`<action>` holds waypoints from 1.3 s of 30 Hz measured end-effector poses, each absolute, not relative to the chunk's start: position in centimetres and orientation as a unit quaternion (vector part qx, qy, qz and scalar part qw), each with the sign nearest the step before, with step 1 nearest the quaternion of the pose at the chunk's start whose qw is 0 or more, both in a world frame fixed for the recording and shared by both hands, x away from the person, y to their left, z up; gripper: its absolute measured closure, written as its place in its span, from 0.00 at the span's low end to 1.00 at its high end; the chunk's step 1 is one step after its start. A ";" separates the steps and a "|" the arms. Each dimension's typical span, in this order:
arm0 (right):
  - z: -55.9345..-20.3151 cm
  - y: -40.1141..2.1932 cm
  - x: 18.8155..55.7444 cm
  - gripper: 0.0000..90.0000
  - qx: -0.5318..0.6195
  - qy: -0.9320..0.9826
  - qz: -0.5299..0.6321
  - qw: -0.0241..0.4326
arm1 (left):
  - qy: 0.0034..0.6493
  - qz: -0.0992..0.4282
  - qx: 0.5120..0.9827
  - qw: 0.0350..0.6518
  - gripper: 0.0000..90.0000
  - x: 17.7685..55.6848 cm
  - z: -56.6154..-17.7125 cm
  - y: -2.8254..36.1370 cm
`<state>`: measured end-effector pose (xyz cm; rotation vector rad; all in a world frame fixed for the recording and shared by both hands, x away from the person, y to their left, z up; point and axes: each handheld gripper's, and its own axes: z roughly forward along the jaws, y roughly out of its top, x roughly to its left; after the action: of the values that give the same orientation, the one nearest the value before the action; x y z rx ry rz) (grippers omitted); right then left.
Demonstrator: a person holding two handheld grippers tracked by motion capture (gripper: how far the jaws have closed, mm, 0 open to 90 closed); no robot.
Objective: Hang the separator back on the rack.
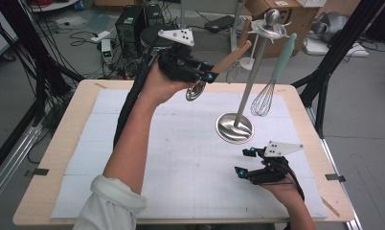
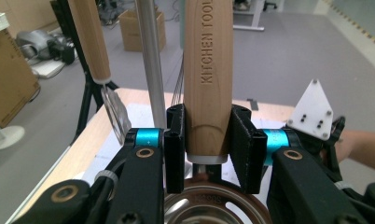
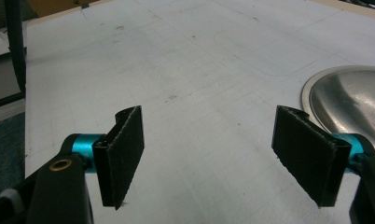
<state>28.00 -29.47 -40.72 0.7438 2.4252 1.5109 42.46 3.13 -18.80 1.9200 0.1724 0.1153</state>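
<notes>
Left of the rack (image 1: 238,110) and level with its upper pole, the left tool (image 1: 207,75) is clamped on the wooden handle (image 1: 231,57), whose long axis slants up toward the hooks, apparently just short. The right tool (image 1: 245,163), jaws apart, rests on the bench (image 1: 75,158) below the rack's base.

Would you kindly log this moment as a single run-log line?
left hand-held gripper: shut on wooden-handled utensil, raised near stand | right hand-held gripper: open, empty, over mat | whisk: hanging

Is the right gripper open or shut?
Open: the right gripper has its jaws wide apart over the bare white mat, with nothing between them.
</notes>
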 end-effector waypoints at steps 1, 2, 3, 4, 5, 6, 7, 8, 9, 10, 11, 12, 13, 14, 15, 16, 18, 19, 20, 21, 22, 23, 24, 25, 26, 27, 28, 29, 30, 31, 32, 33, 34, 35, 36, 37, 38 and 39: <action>-40.7 -29.5 28.0 0.27 0.251 0.817 0.510 0.095 | 0.073 0.052 0.817 0.569 0.77 42.6 -18.7 3.1; -40.7 -29.5 28.0 0.27 0.251 0.817 0.510 0.094 | 0.074 0.051 0.817 0.570 0.77 42.7 -18.7 3.1; -40.7 -29.6 28.0 0.27 0.252 0.817 0.511 0.095 | 0.075 0.050 0.815 0.573 0.77 42.8 -18.6 3.2; -40.7 -29.6 28.0 0.27 0.252 0.817 0.510 0.095 | 0.076 0.052 0.813 0.575 0.77 42.8 -18.6 3.3; -40.7 -29.6 28.0 0.27 0.252 0.817 0.510 0.093 | 0.077 0.051 0.812 0.576 0.77 42.9 -18.5 3.3; -40.7 -29.6 28.0 0.27 0.252 0.817 0.510 0.093 | 0.078 0.052 0.813 0.575 0.77 43.0 -18.5 3.4; -40.7 -29.6 28.0 0.27 0.251 0.818 0.509 0.093 | 0.079 0.053 0.813 0.574 0.77 43.1 -18.3 3.4; -40.7 -29.5 28.0 0.27 0.251 0.818 0.510 0.092 | 0.079 0.054 0.814 0.573 0.77 43.1 -18.2 3.4; -40.7 -29.5 28.1 0.27 0.250 0.818 0.510 0.093 | 0.082 0.058 0.813 0.573 0.77 43.2 -18.0 3.4; -40.8 -29.5 28.1 0.27 0.251 0.818 0.510 0.092 | 0.083 0.059 0.812 0.574 0.77 43.2 -17.8 3.3; -40.8 -29.5 28.1 0.27 0.250 0.818 0.510 0.094 | 0.082 0.059 0.812 0.575 0.77 43.3 -17.5 3.2; -40.8 -29.5 28.1 0.27 0.251 0.817 0.510 0.092 | 0.082 0.062 0.813 0.573 0.77 43.3 -17.3 3.2; -40.8 -29.5 28.1 0.27 0.250 0.818 0.510 0.093 | 0.083 0.066 0.812 0.574 0.77 43.4 -17.1 3.0; -40.7 -29.5 28.1 0.27 0.251 0.817 0.511 0.091 | 0.086 0.065 0.812 0.574 0.77 43.5 -16.9 3.0; -40.7 -29.5 28.1 0.27 0.250 0.817 0.512 0.093 | 0.086 0.067 0.812 0.573 0.77 43.6 -16.8 2.9; -40.7 -29.5 28.1 0.27 0.250 0.816 0.512 0.092 | 0.086 0.069 0.813 0.572 0.77 43.7 -16.7 2.7; -40.7 -29.5 28.1 0.27 0.250 0.816 0.513 0.093 | 0.090 0.070 0.812 0.573 0.77 43.9 -16.7 2.7; -40.7 -29.5 28.1 0.27 0.249 0.816 0.513 0.093 | 0.092 0.069 0.813 0.571 0.77 44.0 -16.8 2.6; -40.7 -29.6 28.1 0.27 0.250 0.816 0.513 0.092 | 0.094 0.070 0.813 0.571 0.77 44.1 -16.8 2.6; -40.7 -29.6 28.0 0.27 0.252 0.816 0.513 0.089 | 0.096 0.072 0.812 0.571 0.77 44.1 -16.8 2.6; -40.7 -29.6 28.0 0.27 0.251 0.816 0.513 0.091 | 0.096 0.071 0.813 0.571 0.77 44.2 -16.9 2.7; -40.7 -29.7 28.1 0.27 0.249 0.816 0.513 0.091 | 0.098 0.072 0.812 0.570 0.77 44.3 -16.9 2.7; -40.7 -29.7 28.0 0.27 0.252 0.816 0.513 0.089 | 0.100 0.074 0.812 0.569 0.77 44.3 -16.9 2.8; -40.8 -29.7 28.1 0.27 0.252 0.816 0.512 0.091 | 0.101 0.073 0.813 0.569 0.77 44.4 -17.0 2.8; -40.8 -29.7 28.1 0.27 0.252 0.816 0.512 0.091 | 0.102 0.072 0.813 0.569 0.77 44.4 -17.0 2.8; -40.8 -29.7 28.1 0.27 0.252 0.817 0.511 0.090 | 0.103 0.073 0.815 0.566 0.77 44.5 -17.1 2.8; -40.8 -29.8 28.1 0.27 0.252 0.817 0.511 0.090 | 0.103 0.074 0.816 0.564 0.77 44.5 -17.1 2.7; -40.8 -29.8 28.1 0.27 0.252 0.817 0.511 0.090 | 0.104 0.073 0.816 0.563 0.77 44.5 -17.2 2.6; -40.8 -29.7 28.1 0.27 0.252 0.816 0.512 0.090 | 0.104 0.074 0.817 0.562 0.77 44.5 -17.2 2.5; -40.8 -29.7 28.1 0.27 0.253 0.816 0.512 0.089 | 0.102 0.073 0.818 0.562 0.77 44.6 -17.3 2.4; -40.8 -29.7 28.1 0.27 0.252 0.816 0.513 0.090 | 0.104 0.072 0.817 0.562 0.77 44.5 -17.3 2.3; -40.8 -29.7 28.1 0.27 0.252 0.816 0.513 0.090 | 0.104 0.074 0.818 0.561 0.77 44.6 -17.4 2.2; -40.8 -29.7 28.1 0.27 0.252 0.816 0.513 0.091 | 0.104 0.075 0.820 0.558 0.77 44.6 -17.4 2.1; -40.8 -29.7 28.1 0.27 0.252 0.816 0.513 0.091 | 0.108 0.077 0.820 0.557 0.77 44.6 -17.5 1.9; -40.7 -29.7 28.1 0.27 0.251 0.816 0.513 0.089 | 0.108 0.078 0.821 0.555 0.77 44.6 -17.5 1.8; -40.7 -29.7 28.1 0.27 0.251 0.816 0.513 0.089 | 0.108 0.077 0.822 0.554 0.77 44.6 -17.6 1.6; -40.7 -29.7 28.1 0.27 0.252 0.816 0.514 0.089 | 0.107 0.078 0.823 0.553 0.77 44.7 -17.6 1.5; -40.7 -29.7 28.1 0.27 0.251 0.816 0.513 0.089 | 0.109 0.079 0.824 0.550 0.77 44.7 -17.7 1.4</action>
<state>28.06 -29.69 -40.74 0.7474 2.4269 1.5265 44.69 1.35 -17.72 1.9504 0.2568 0.1866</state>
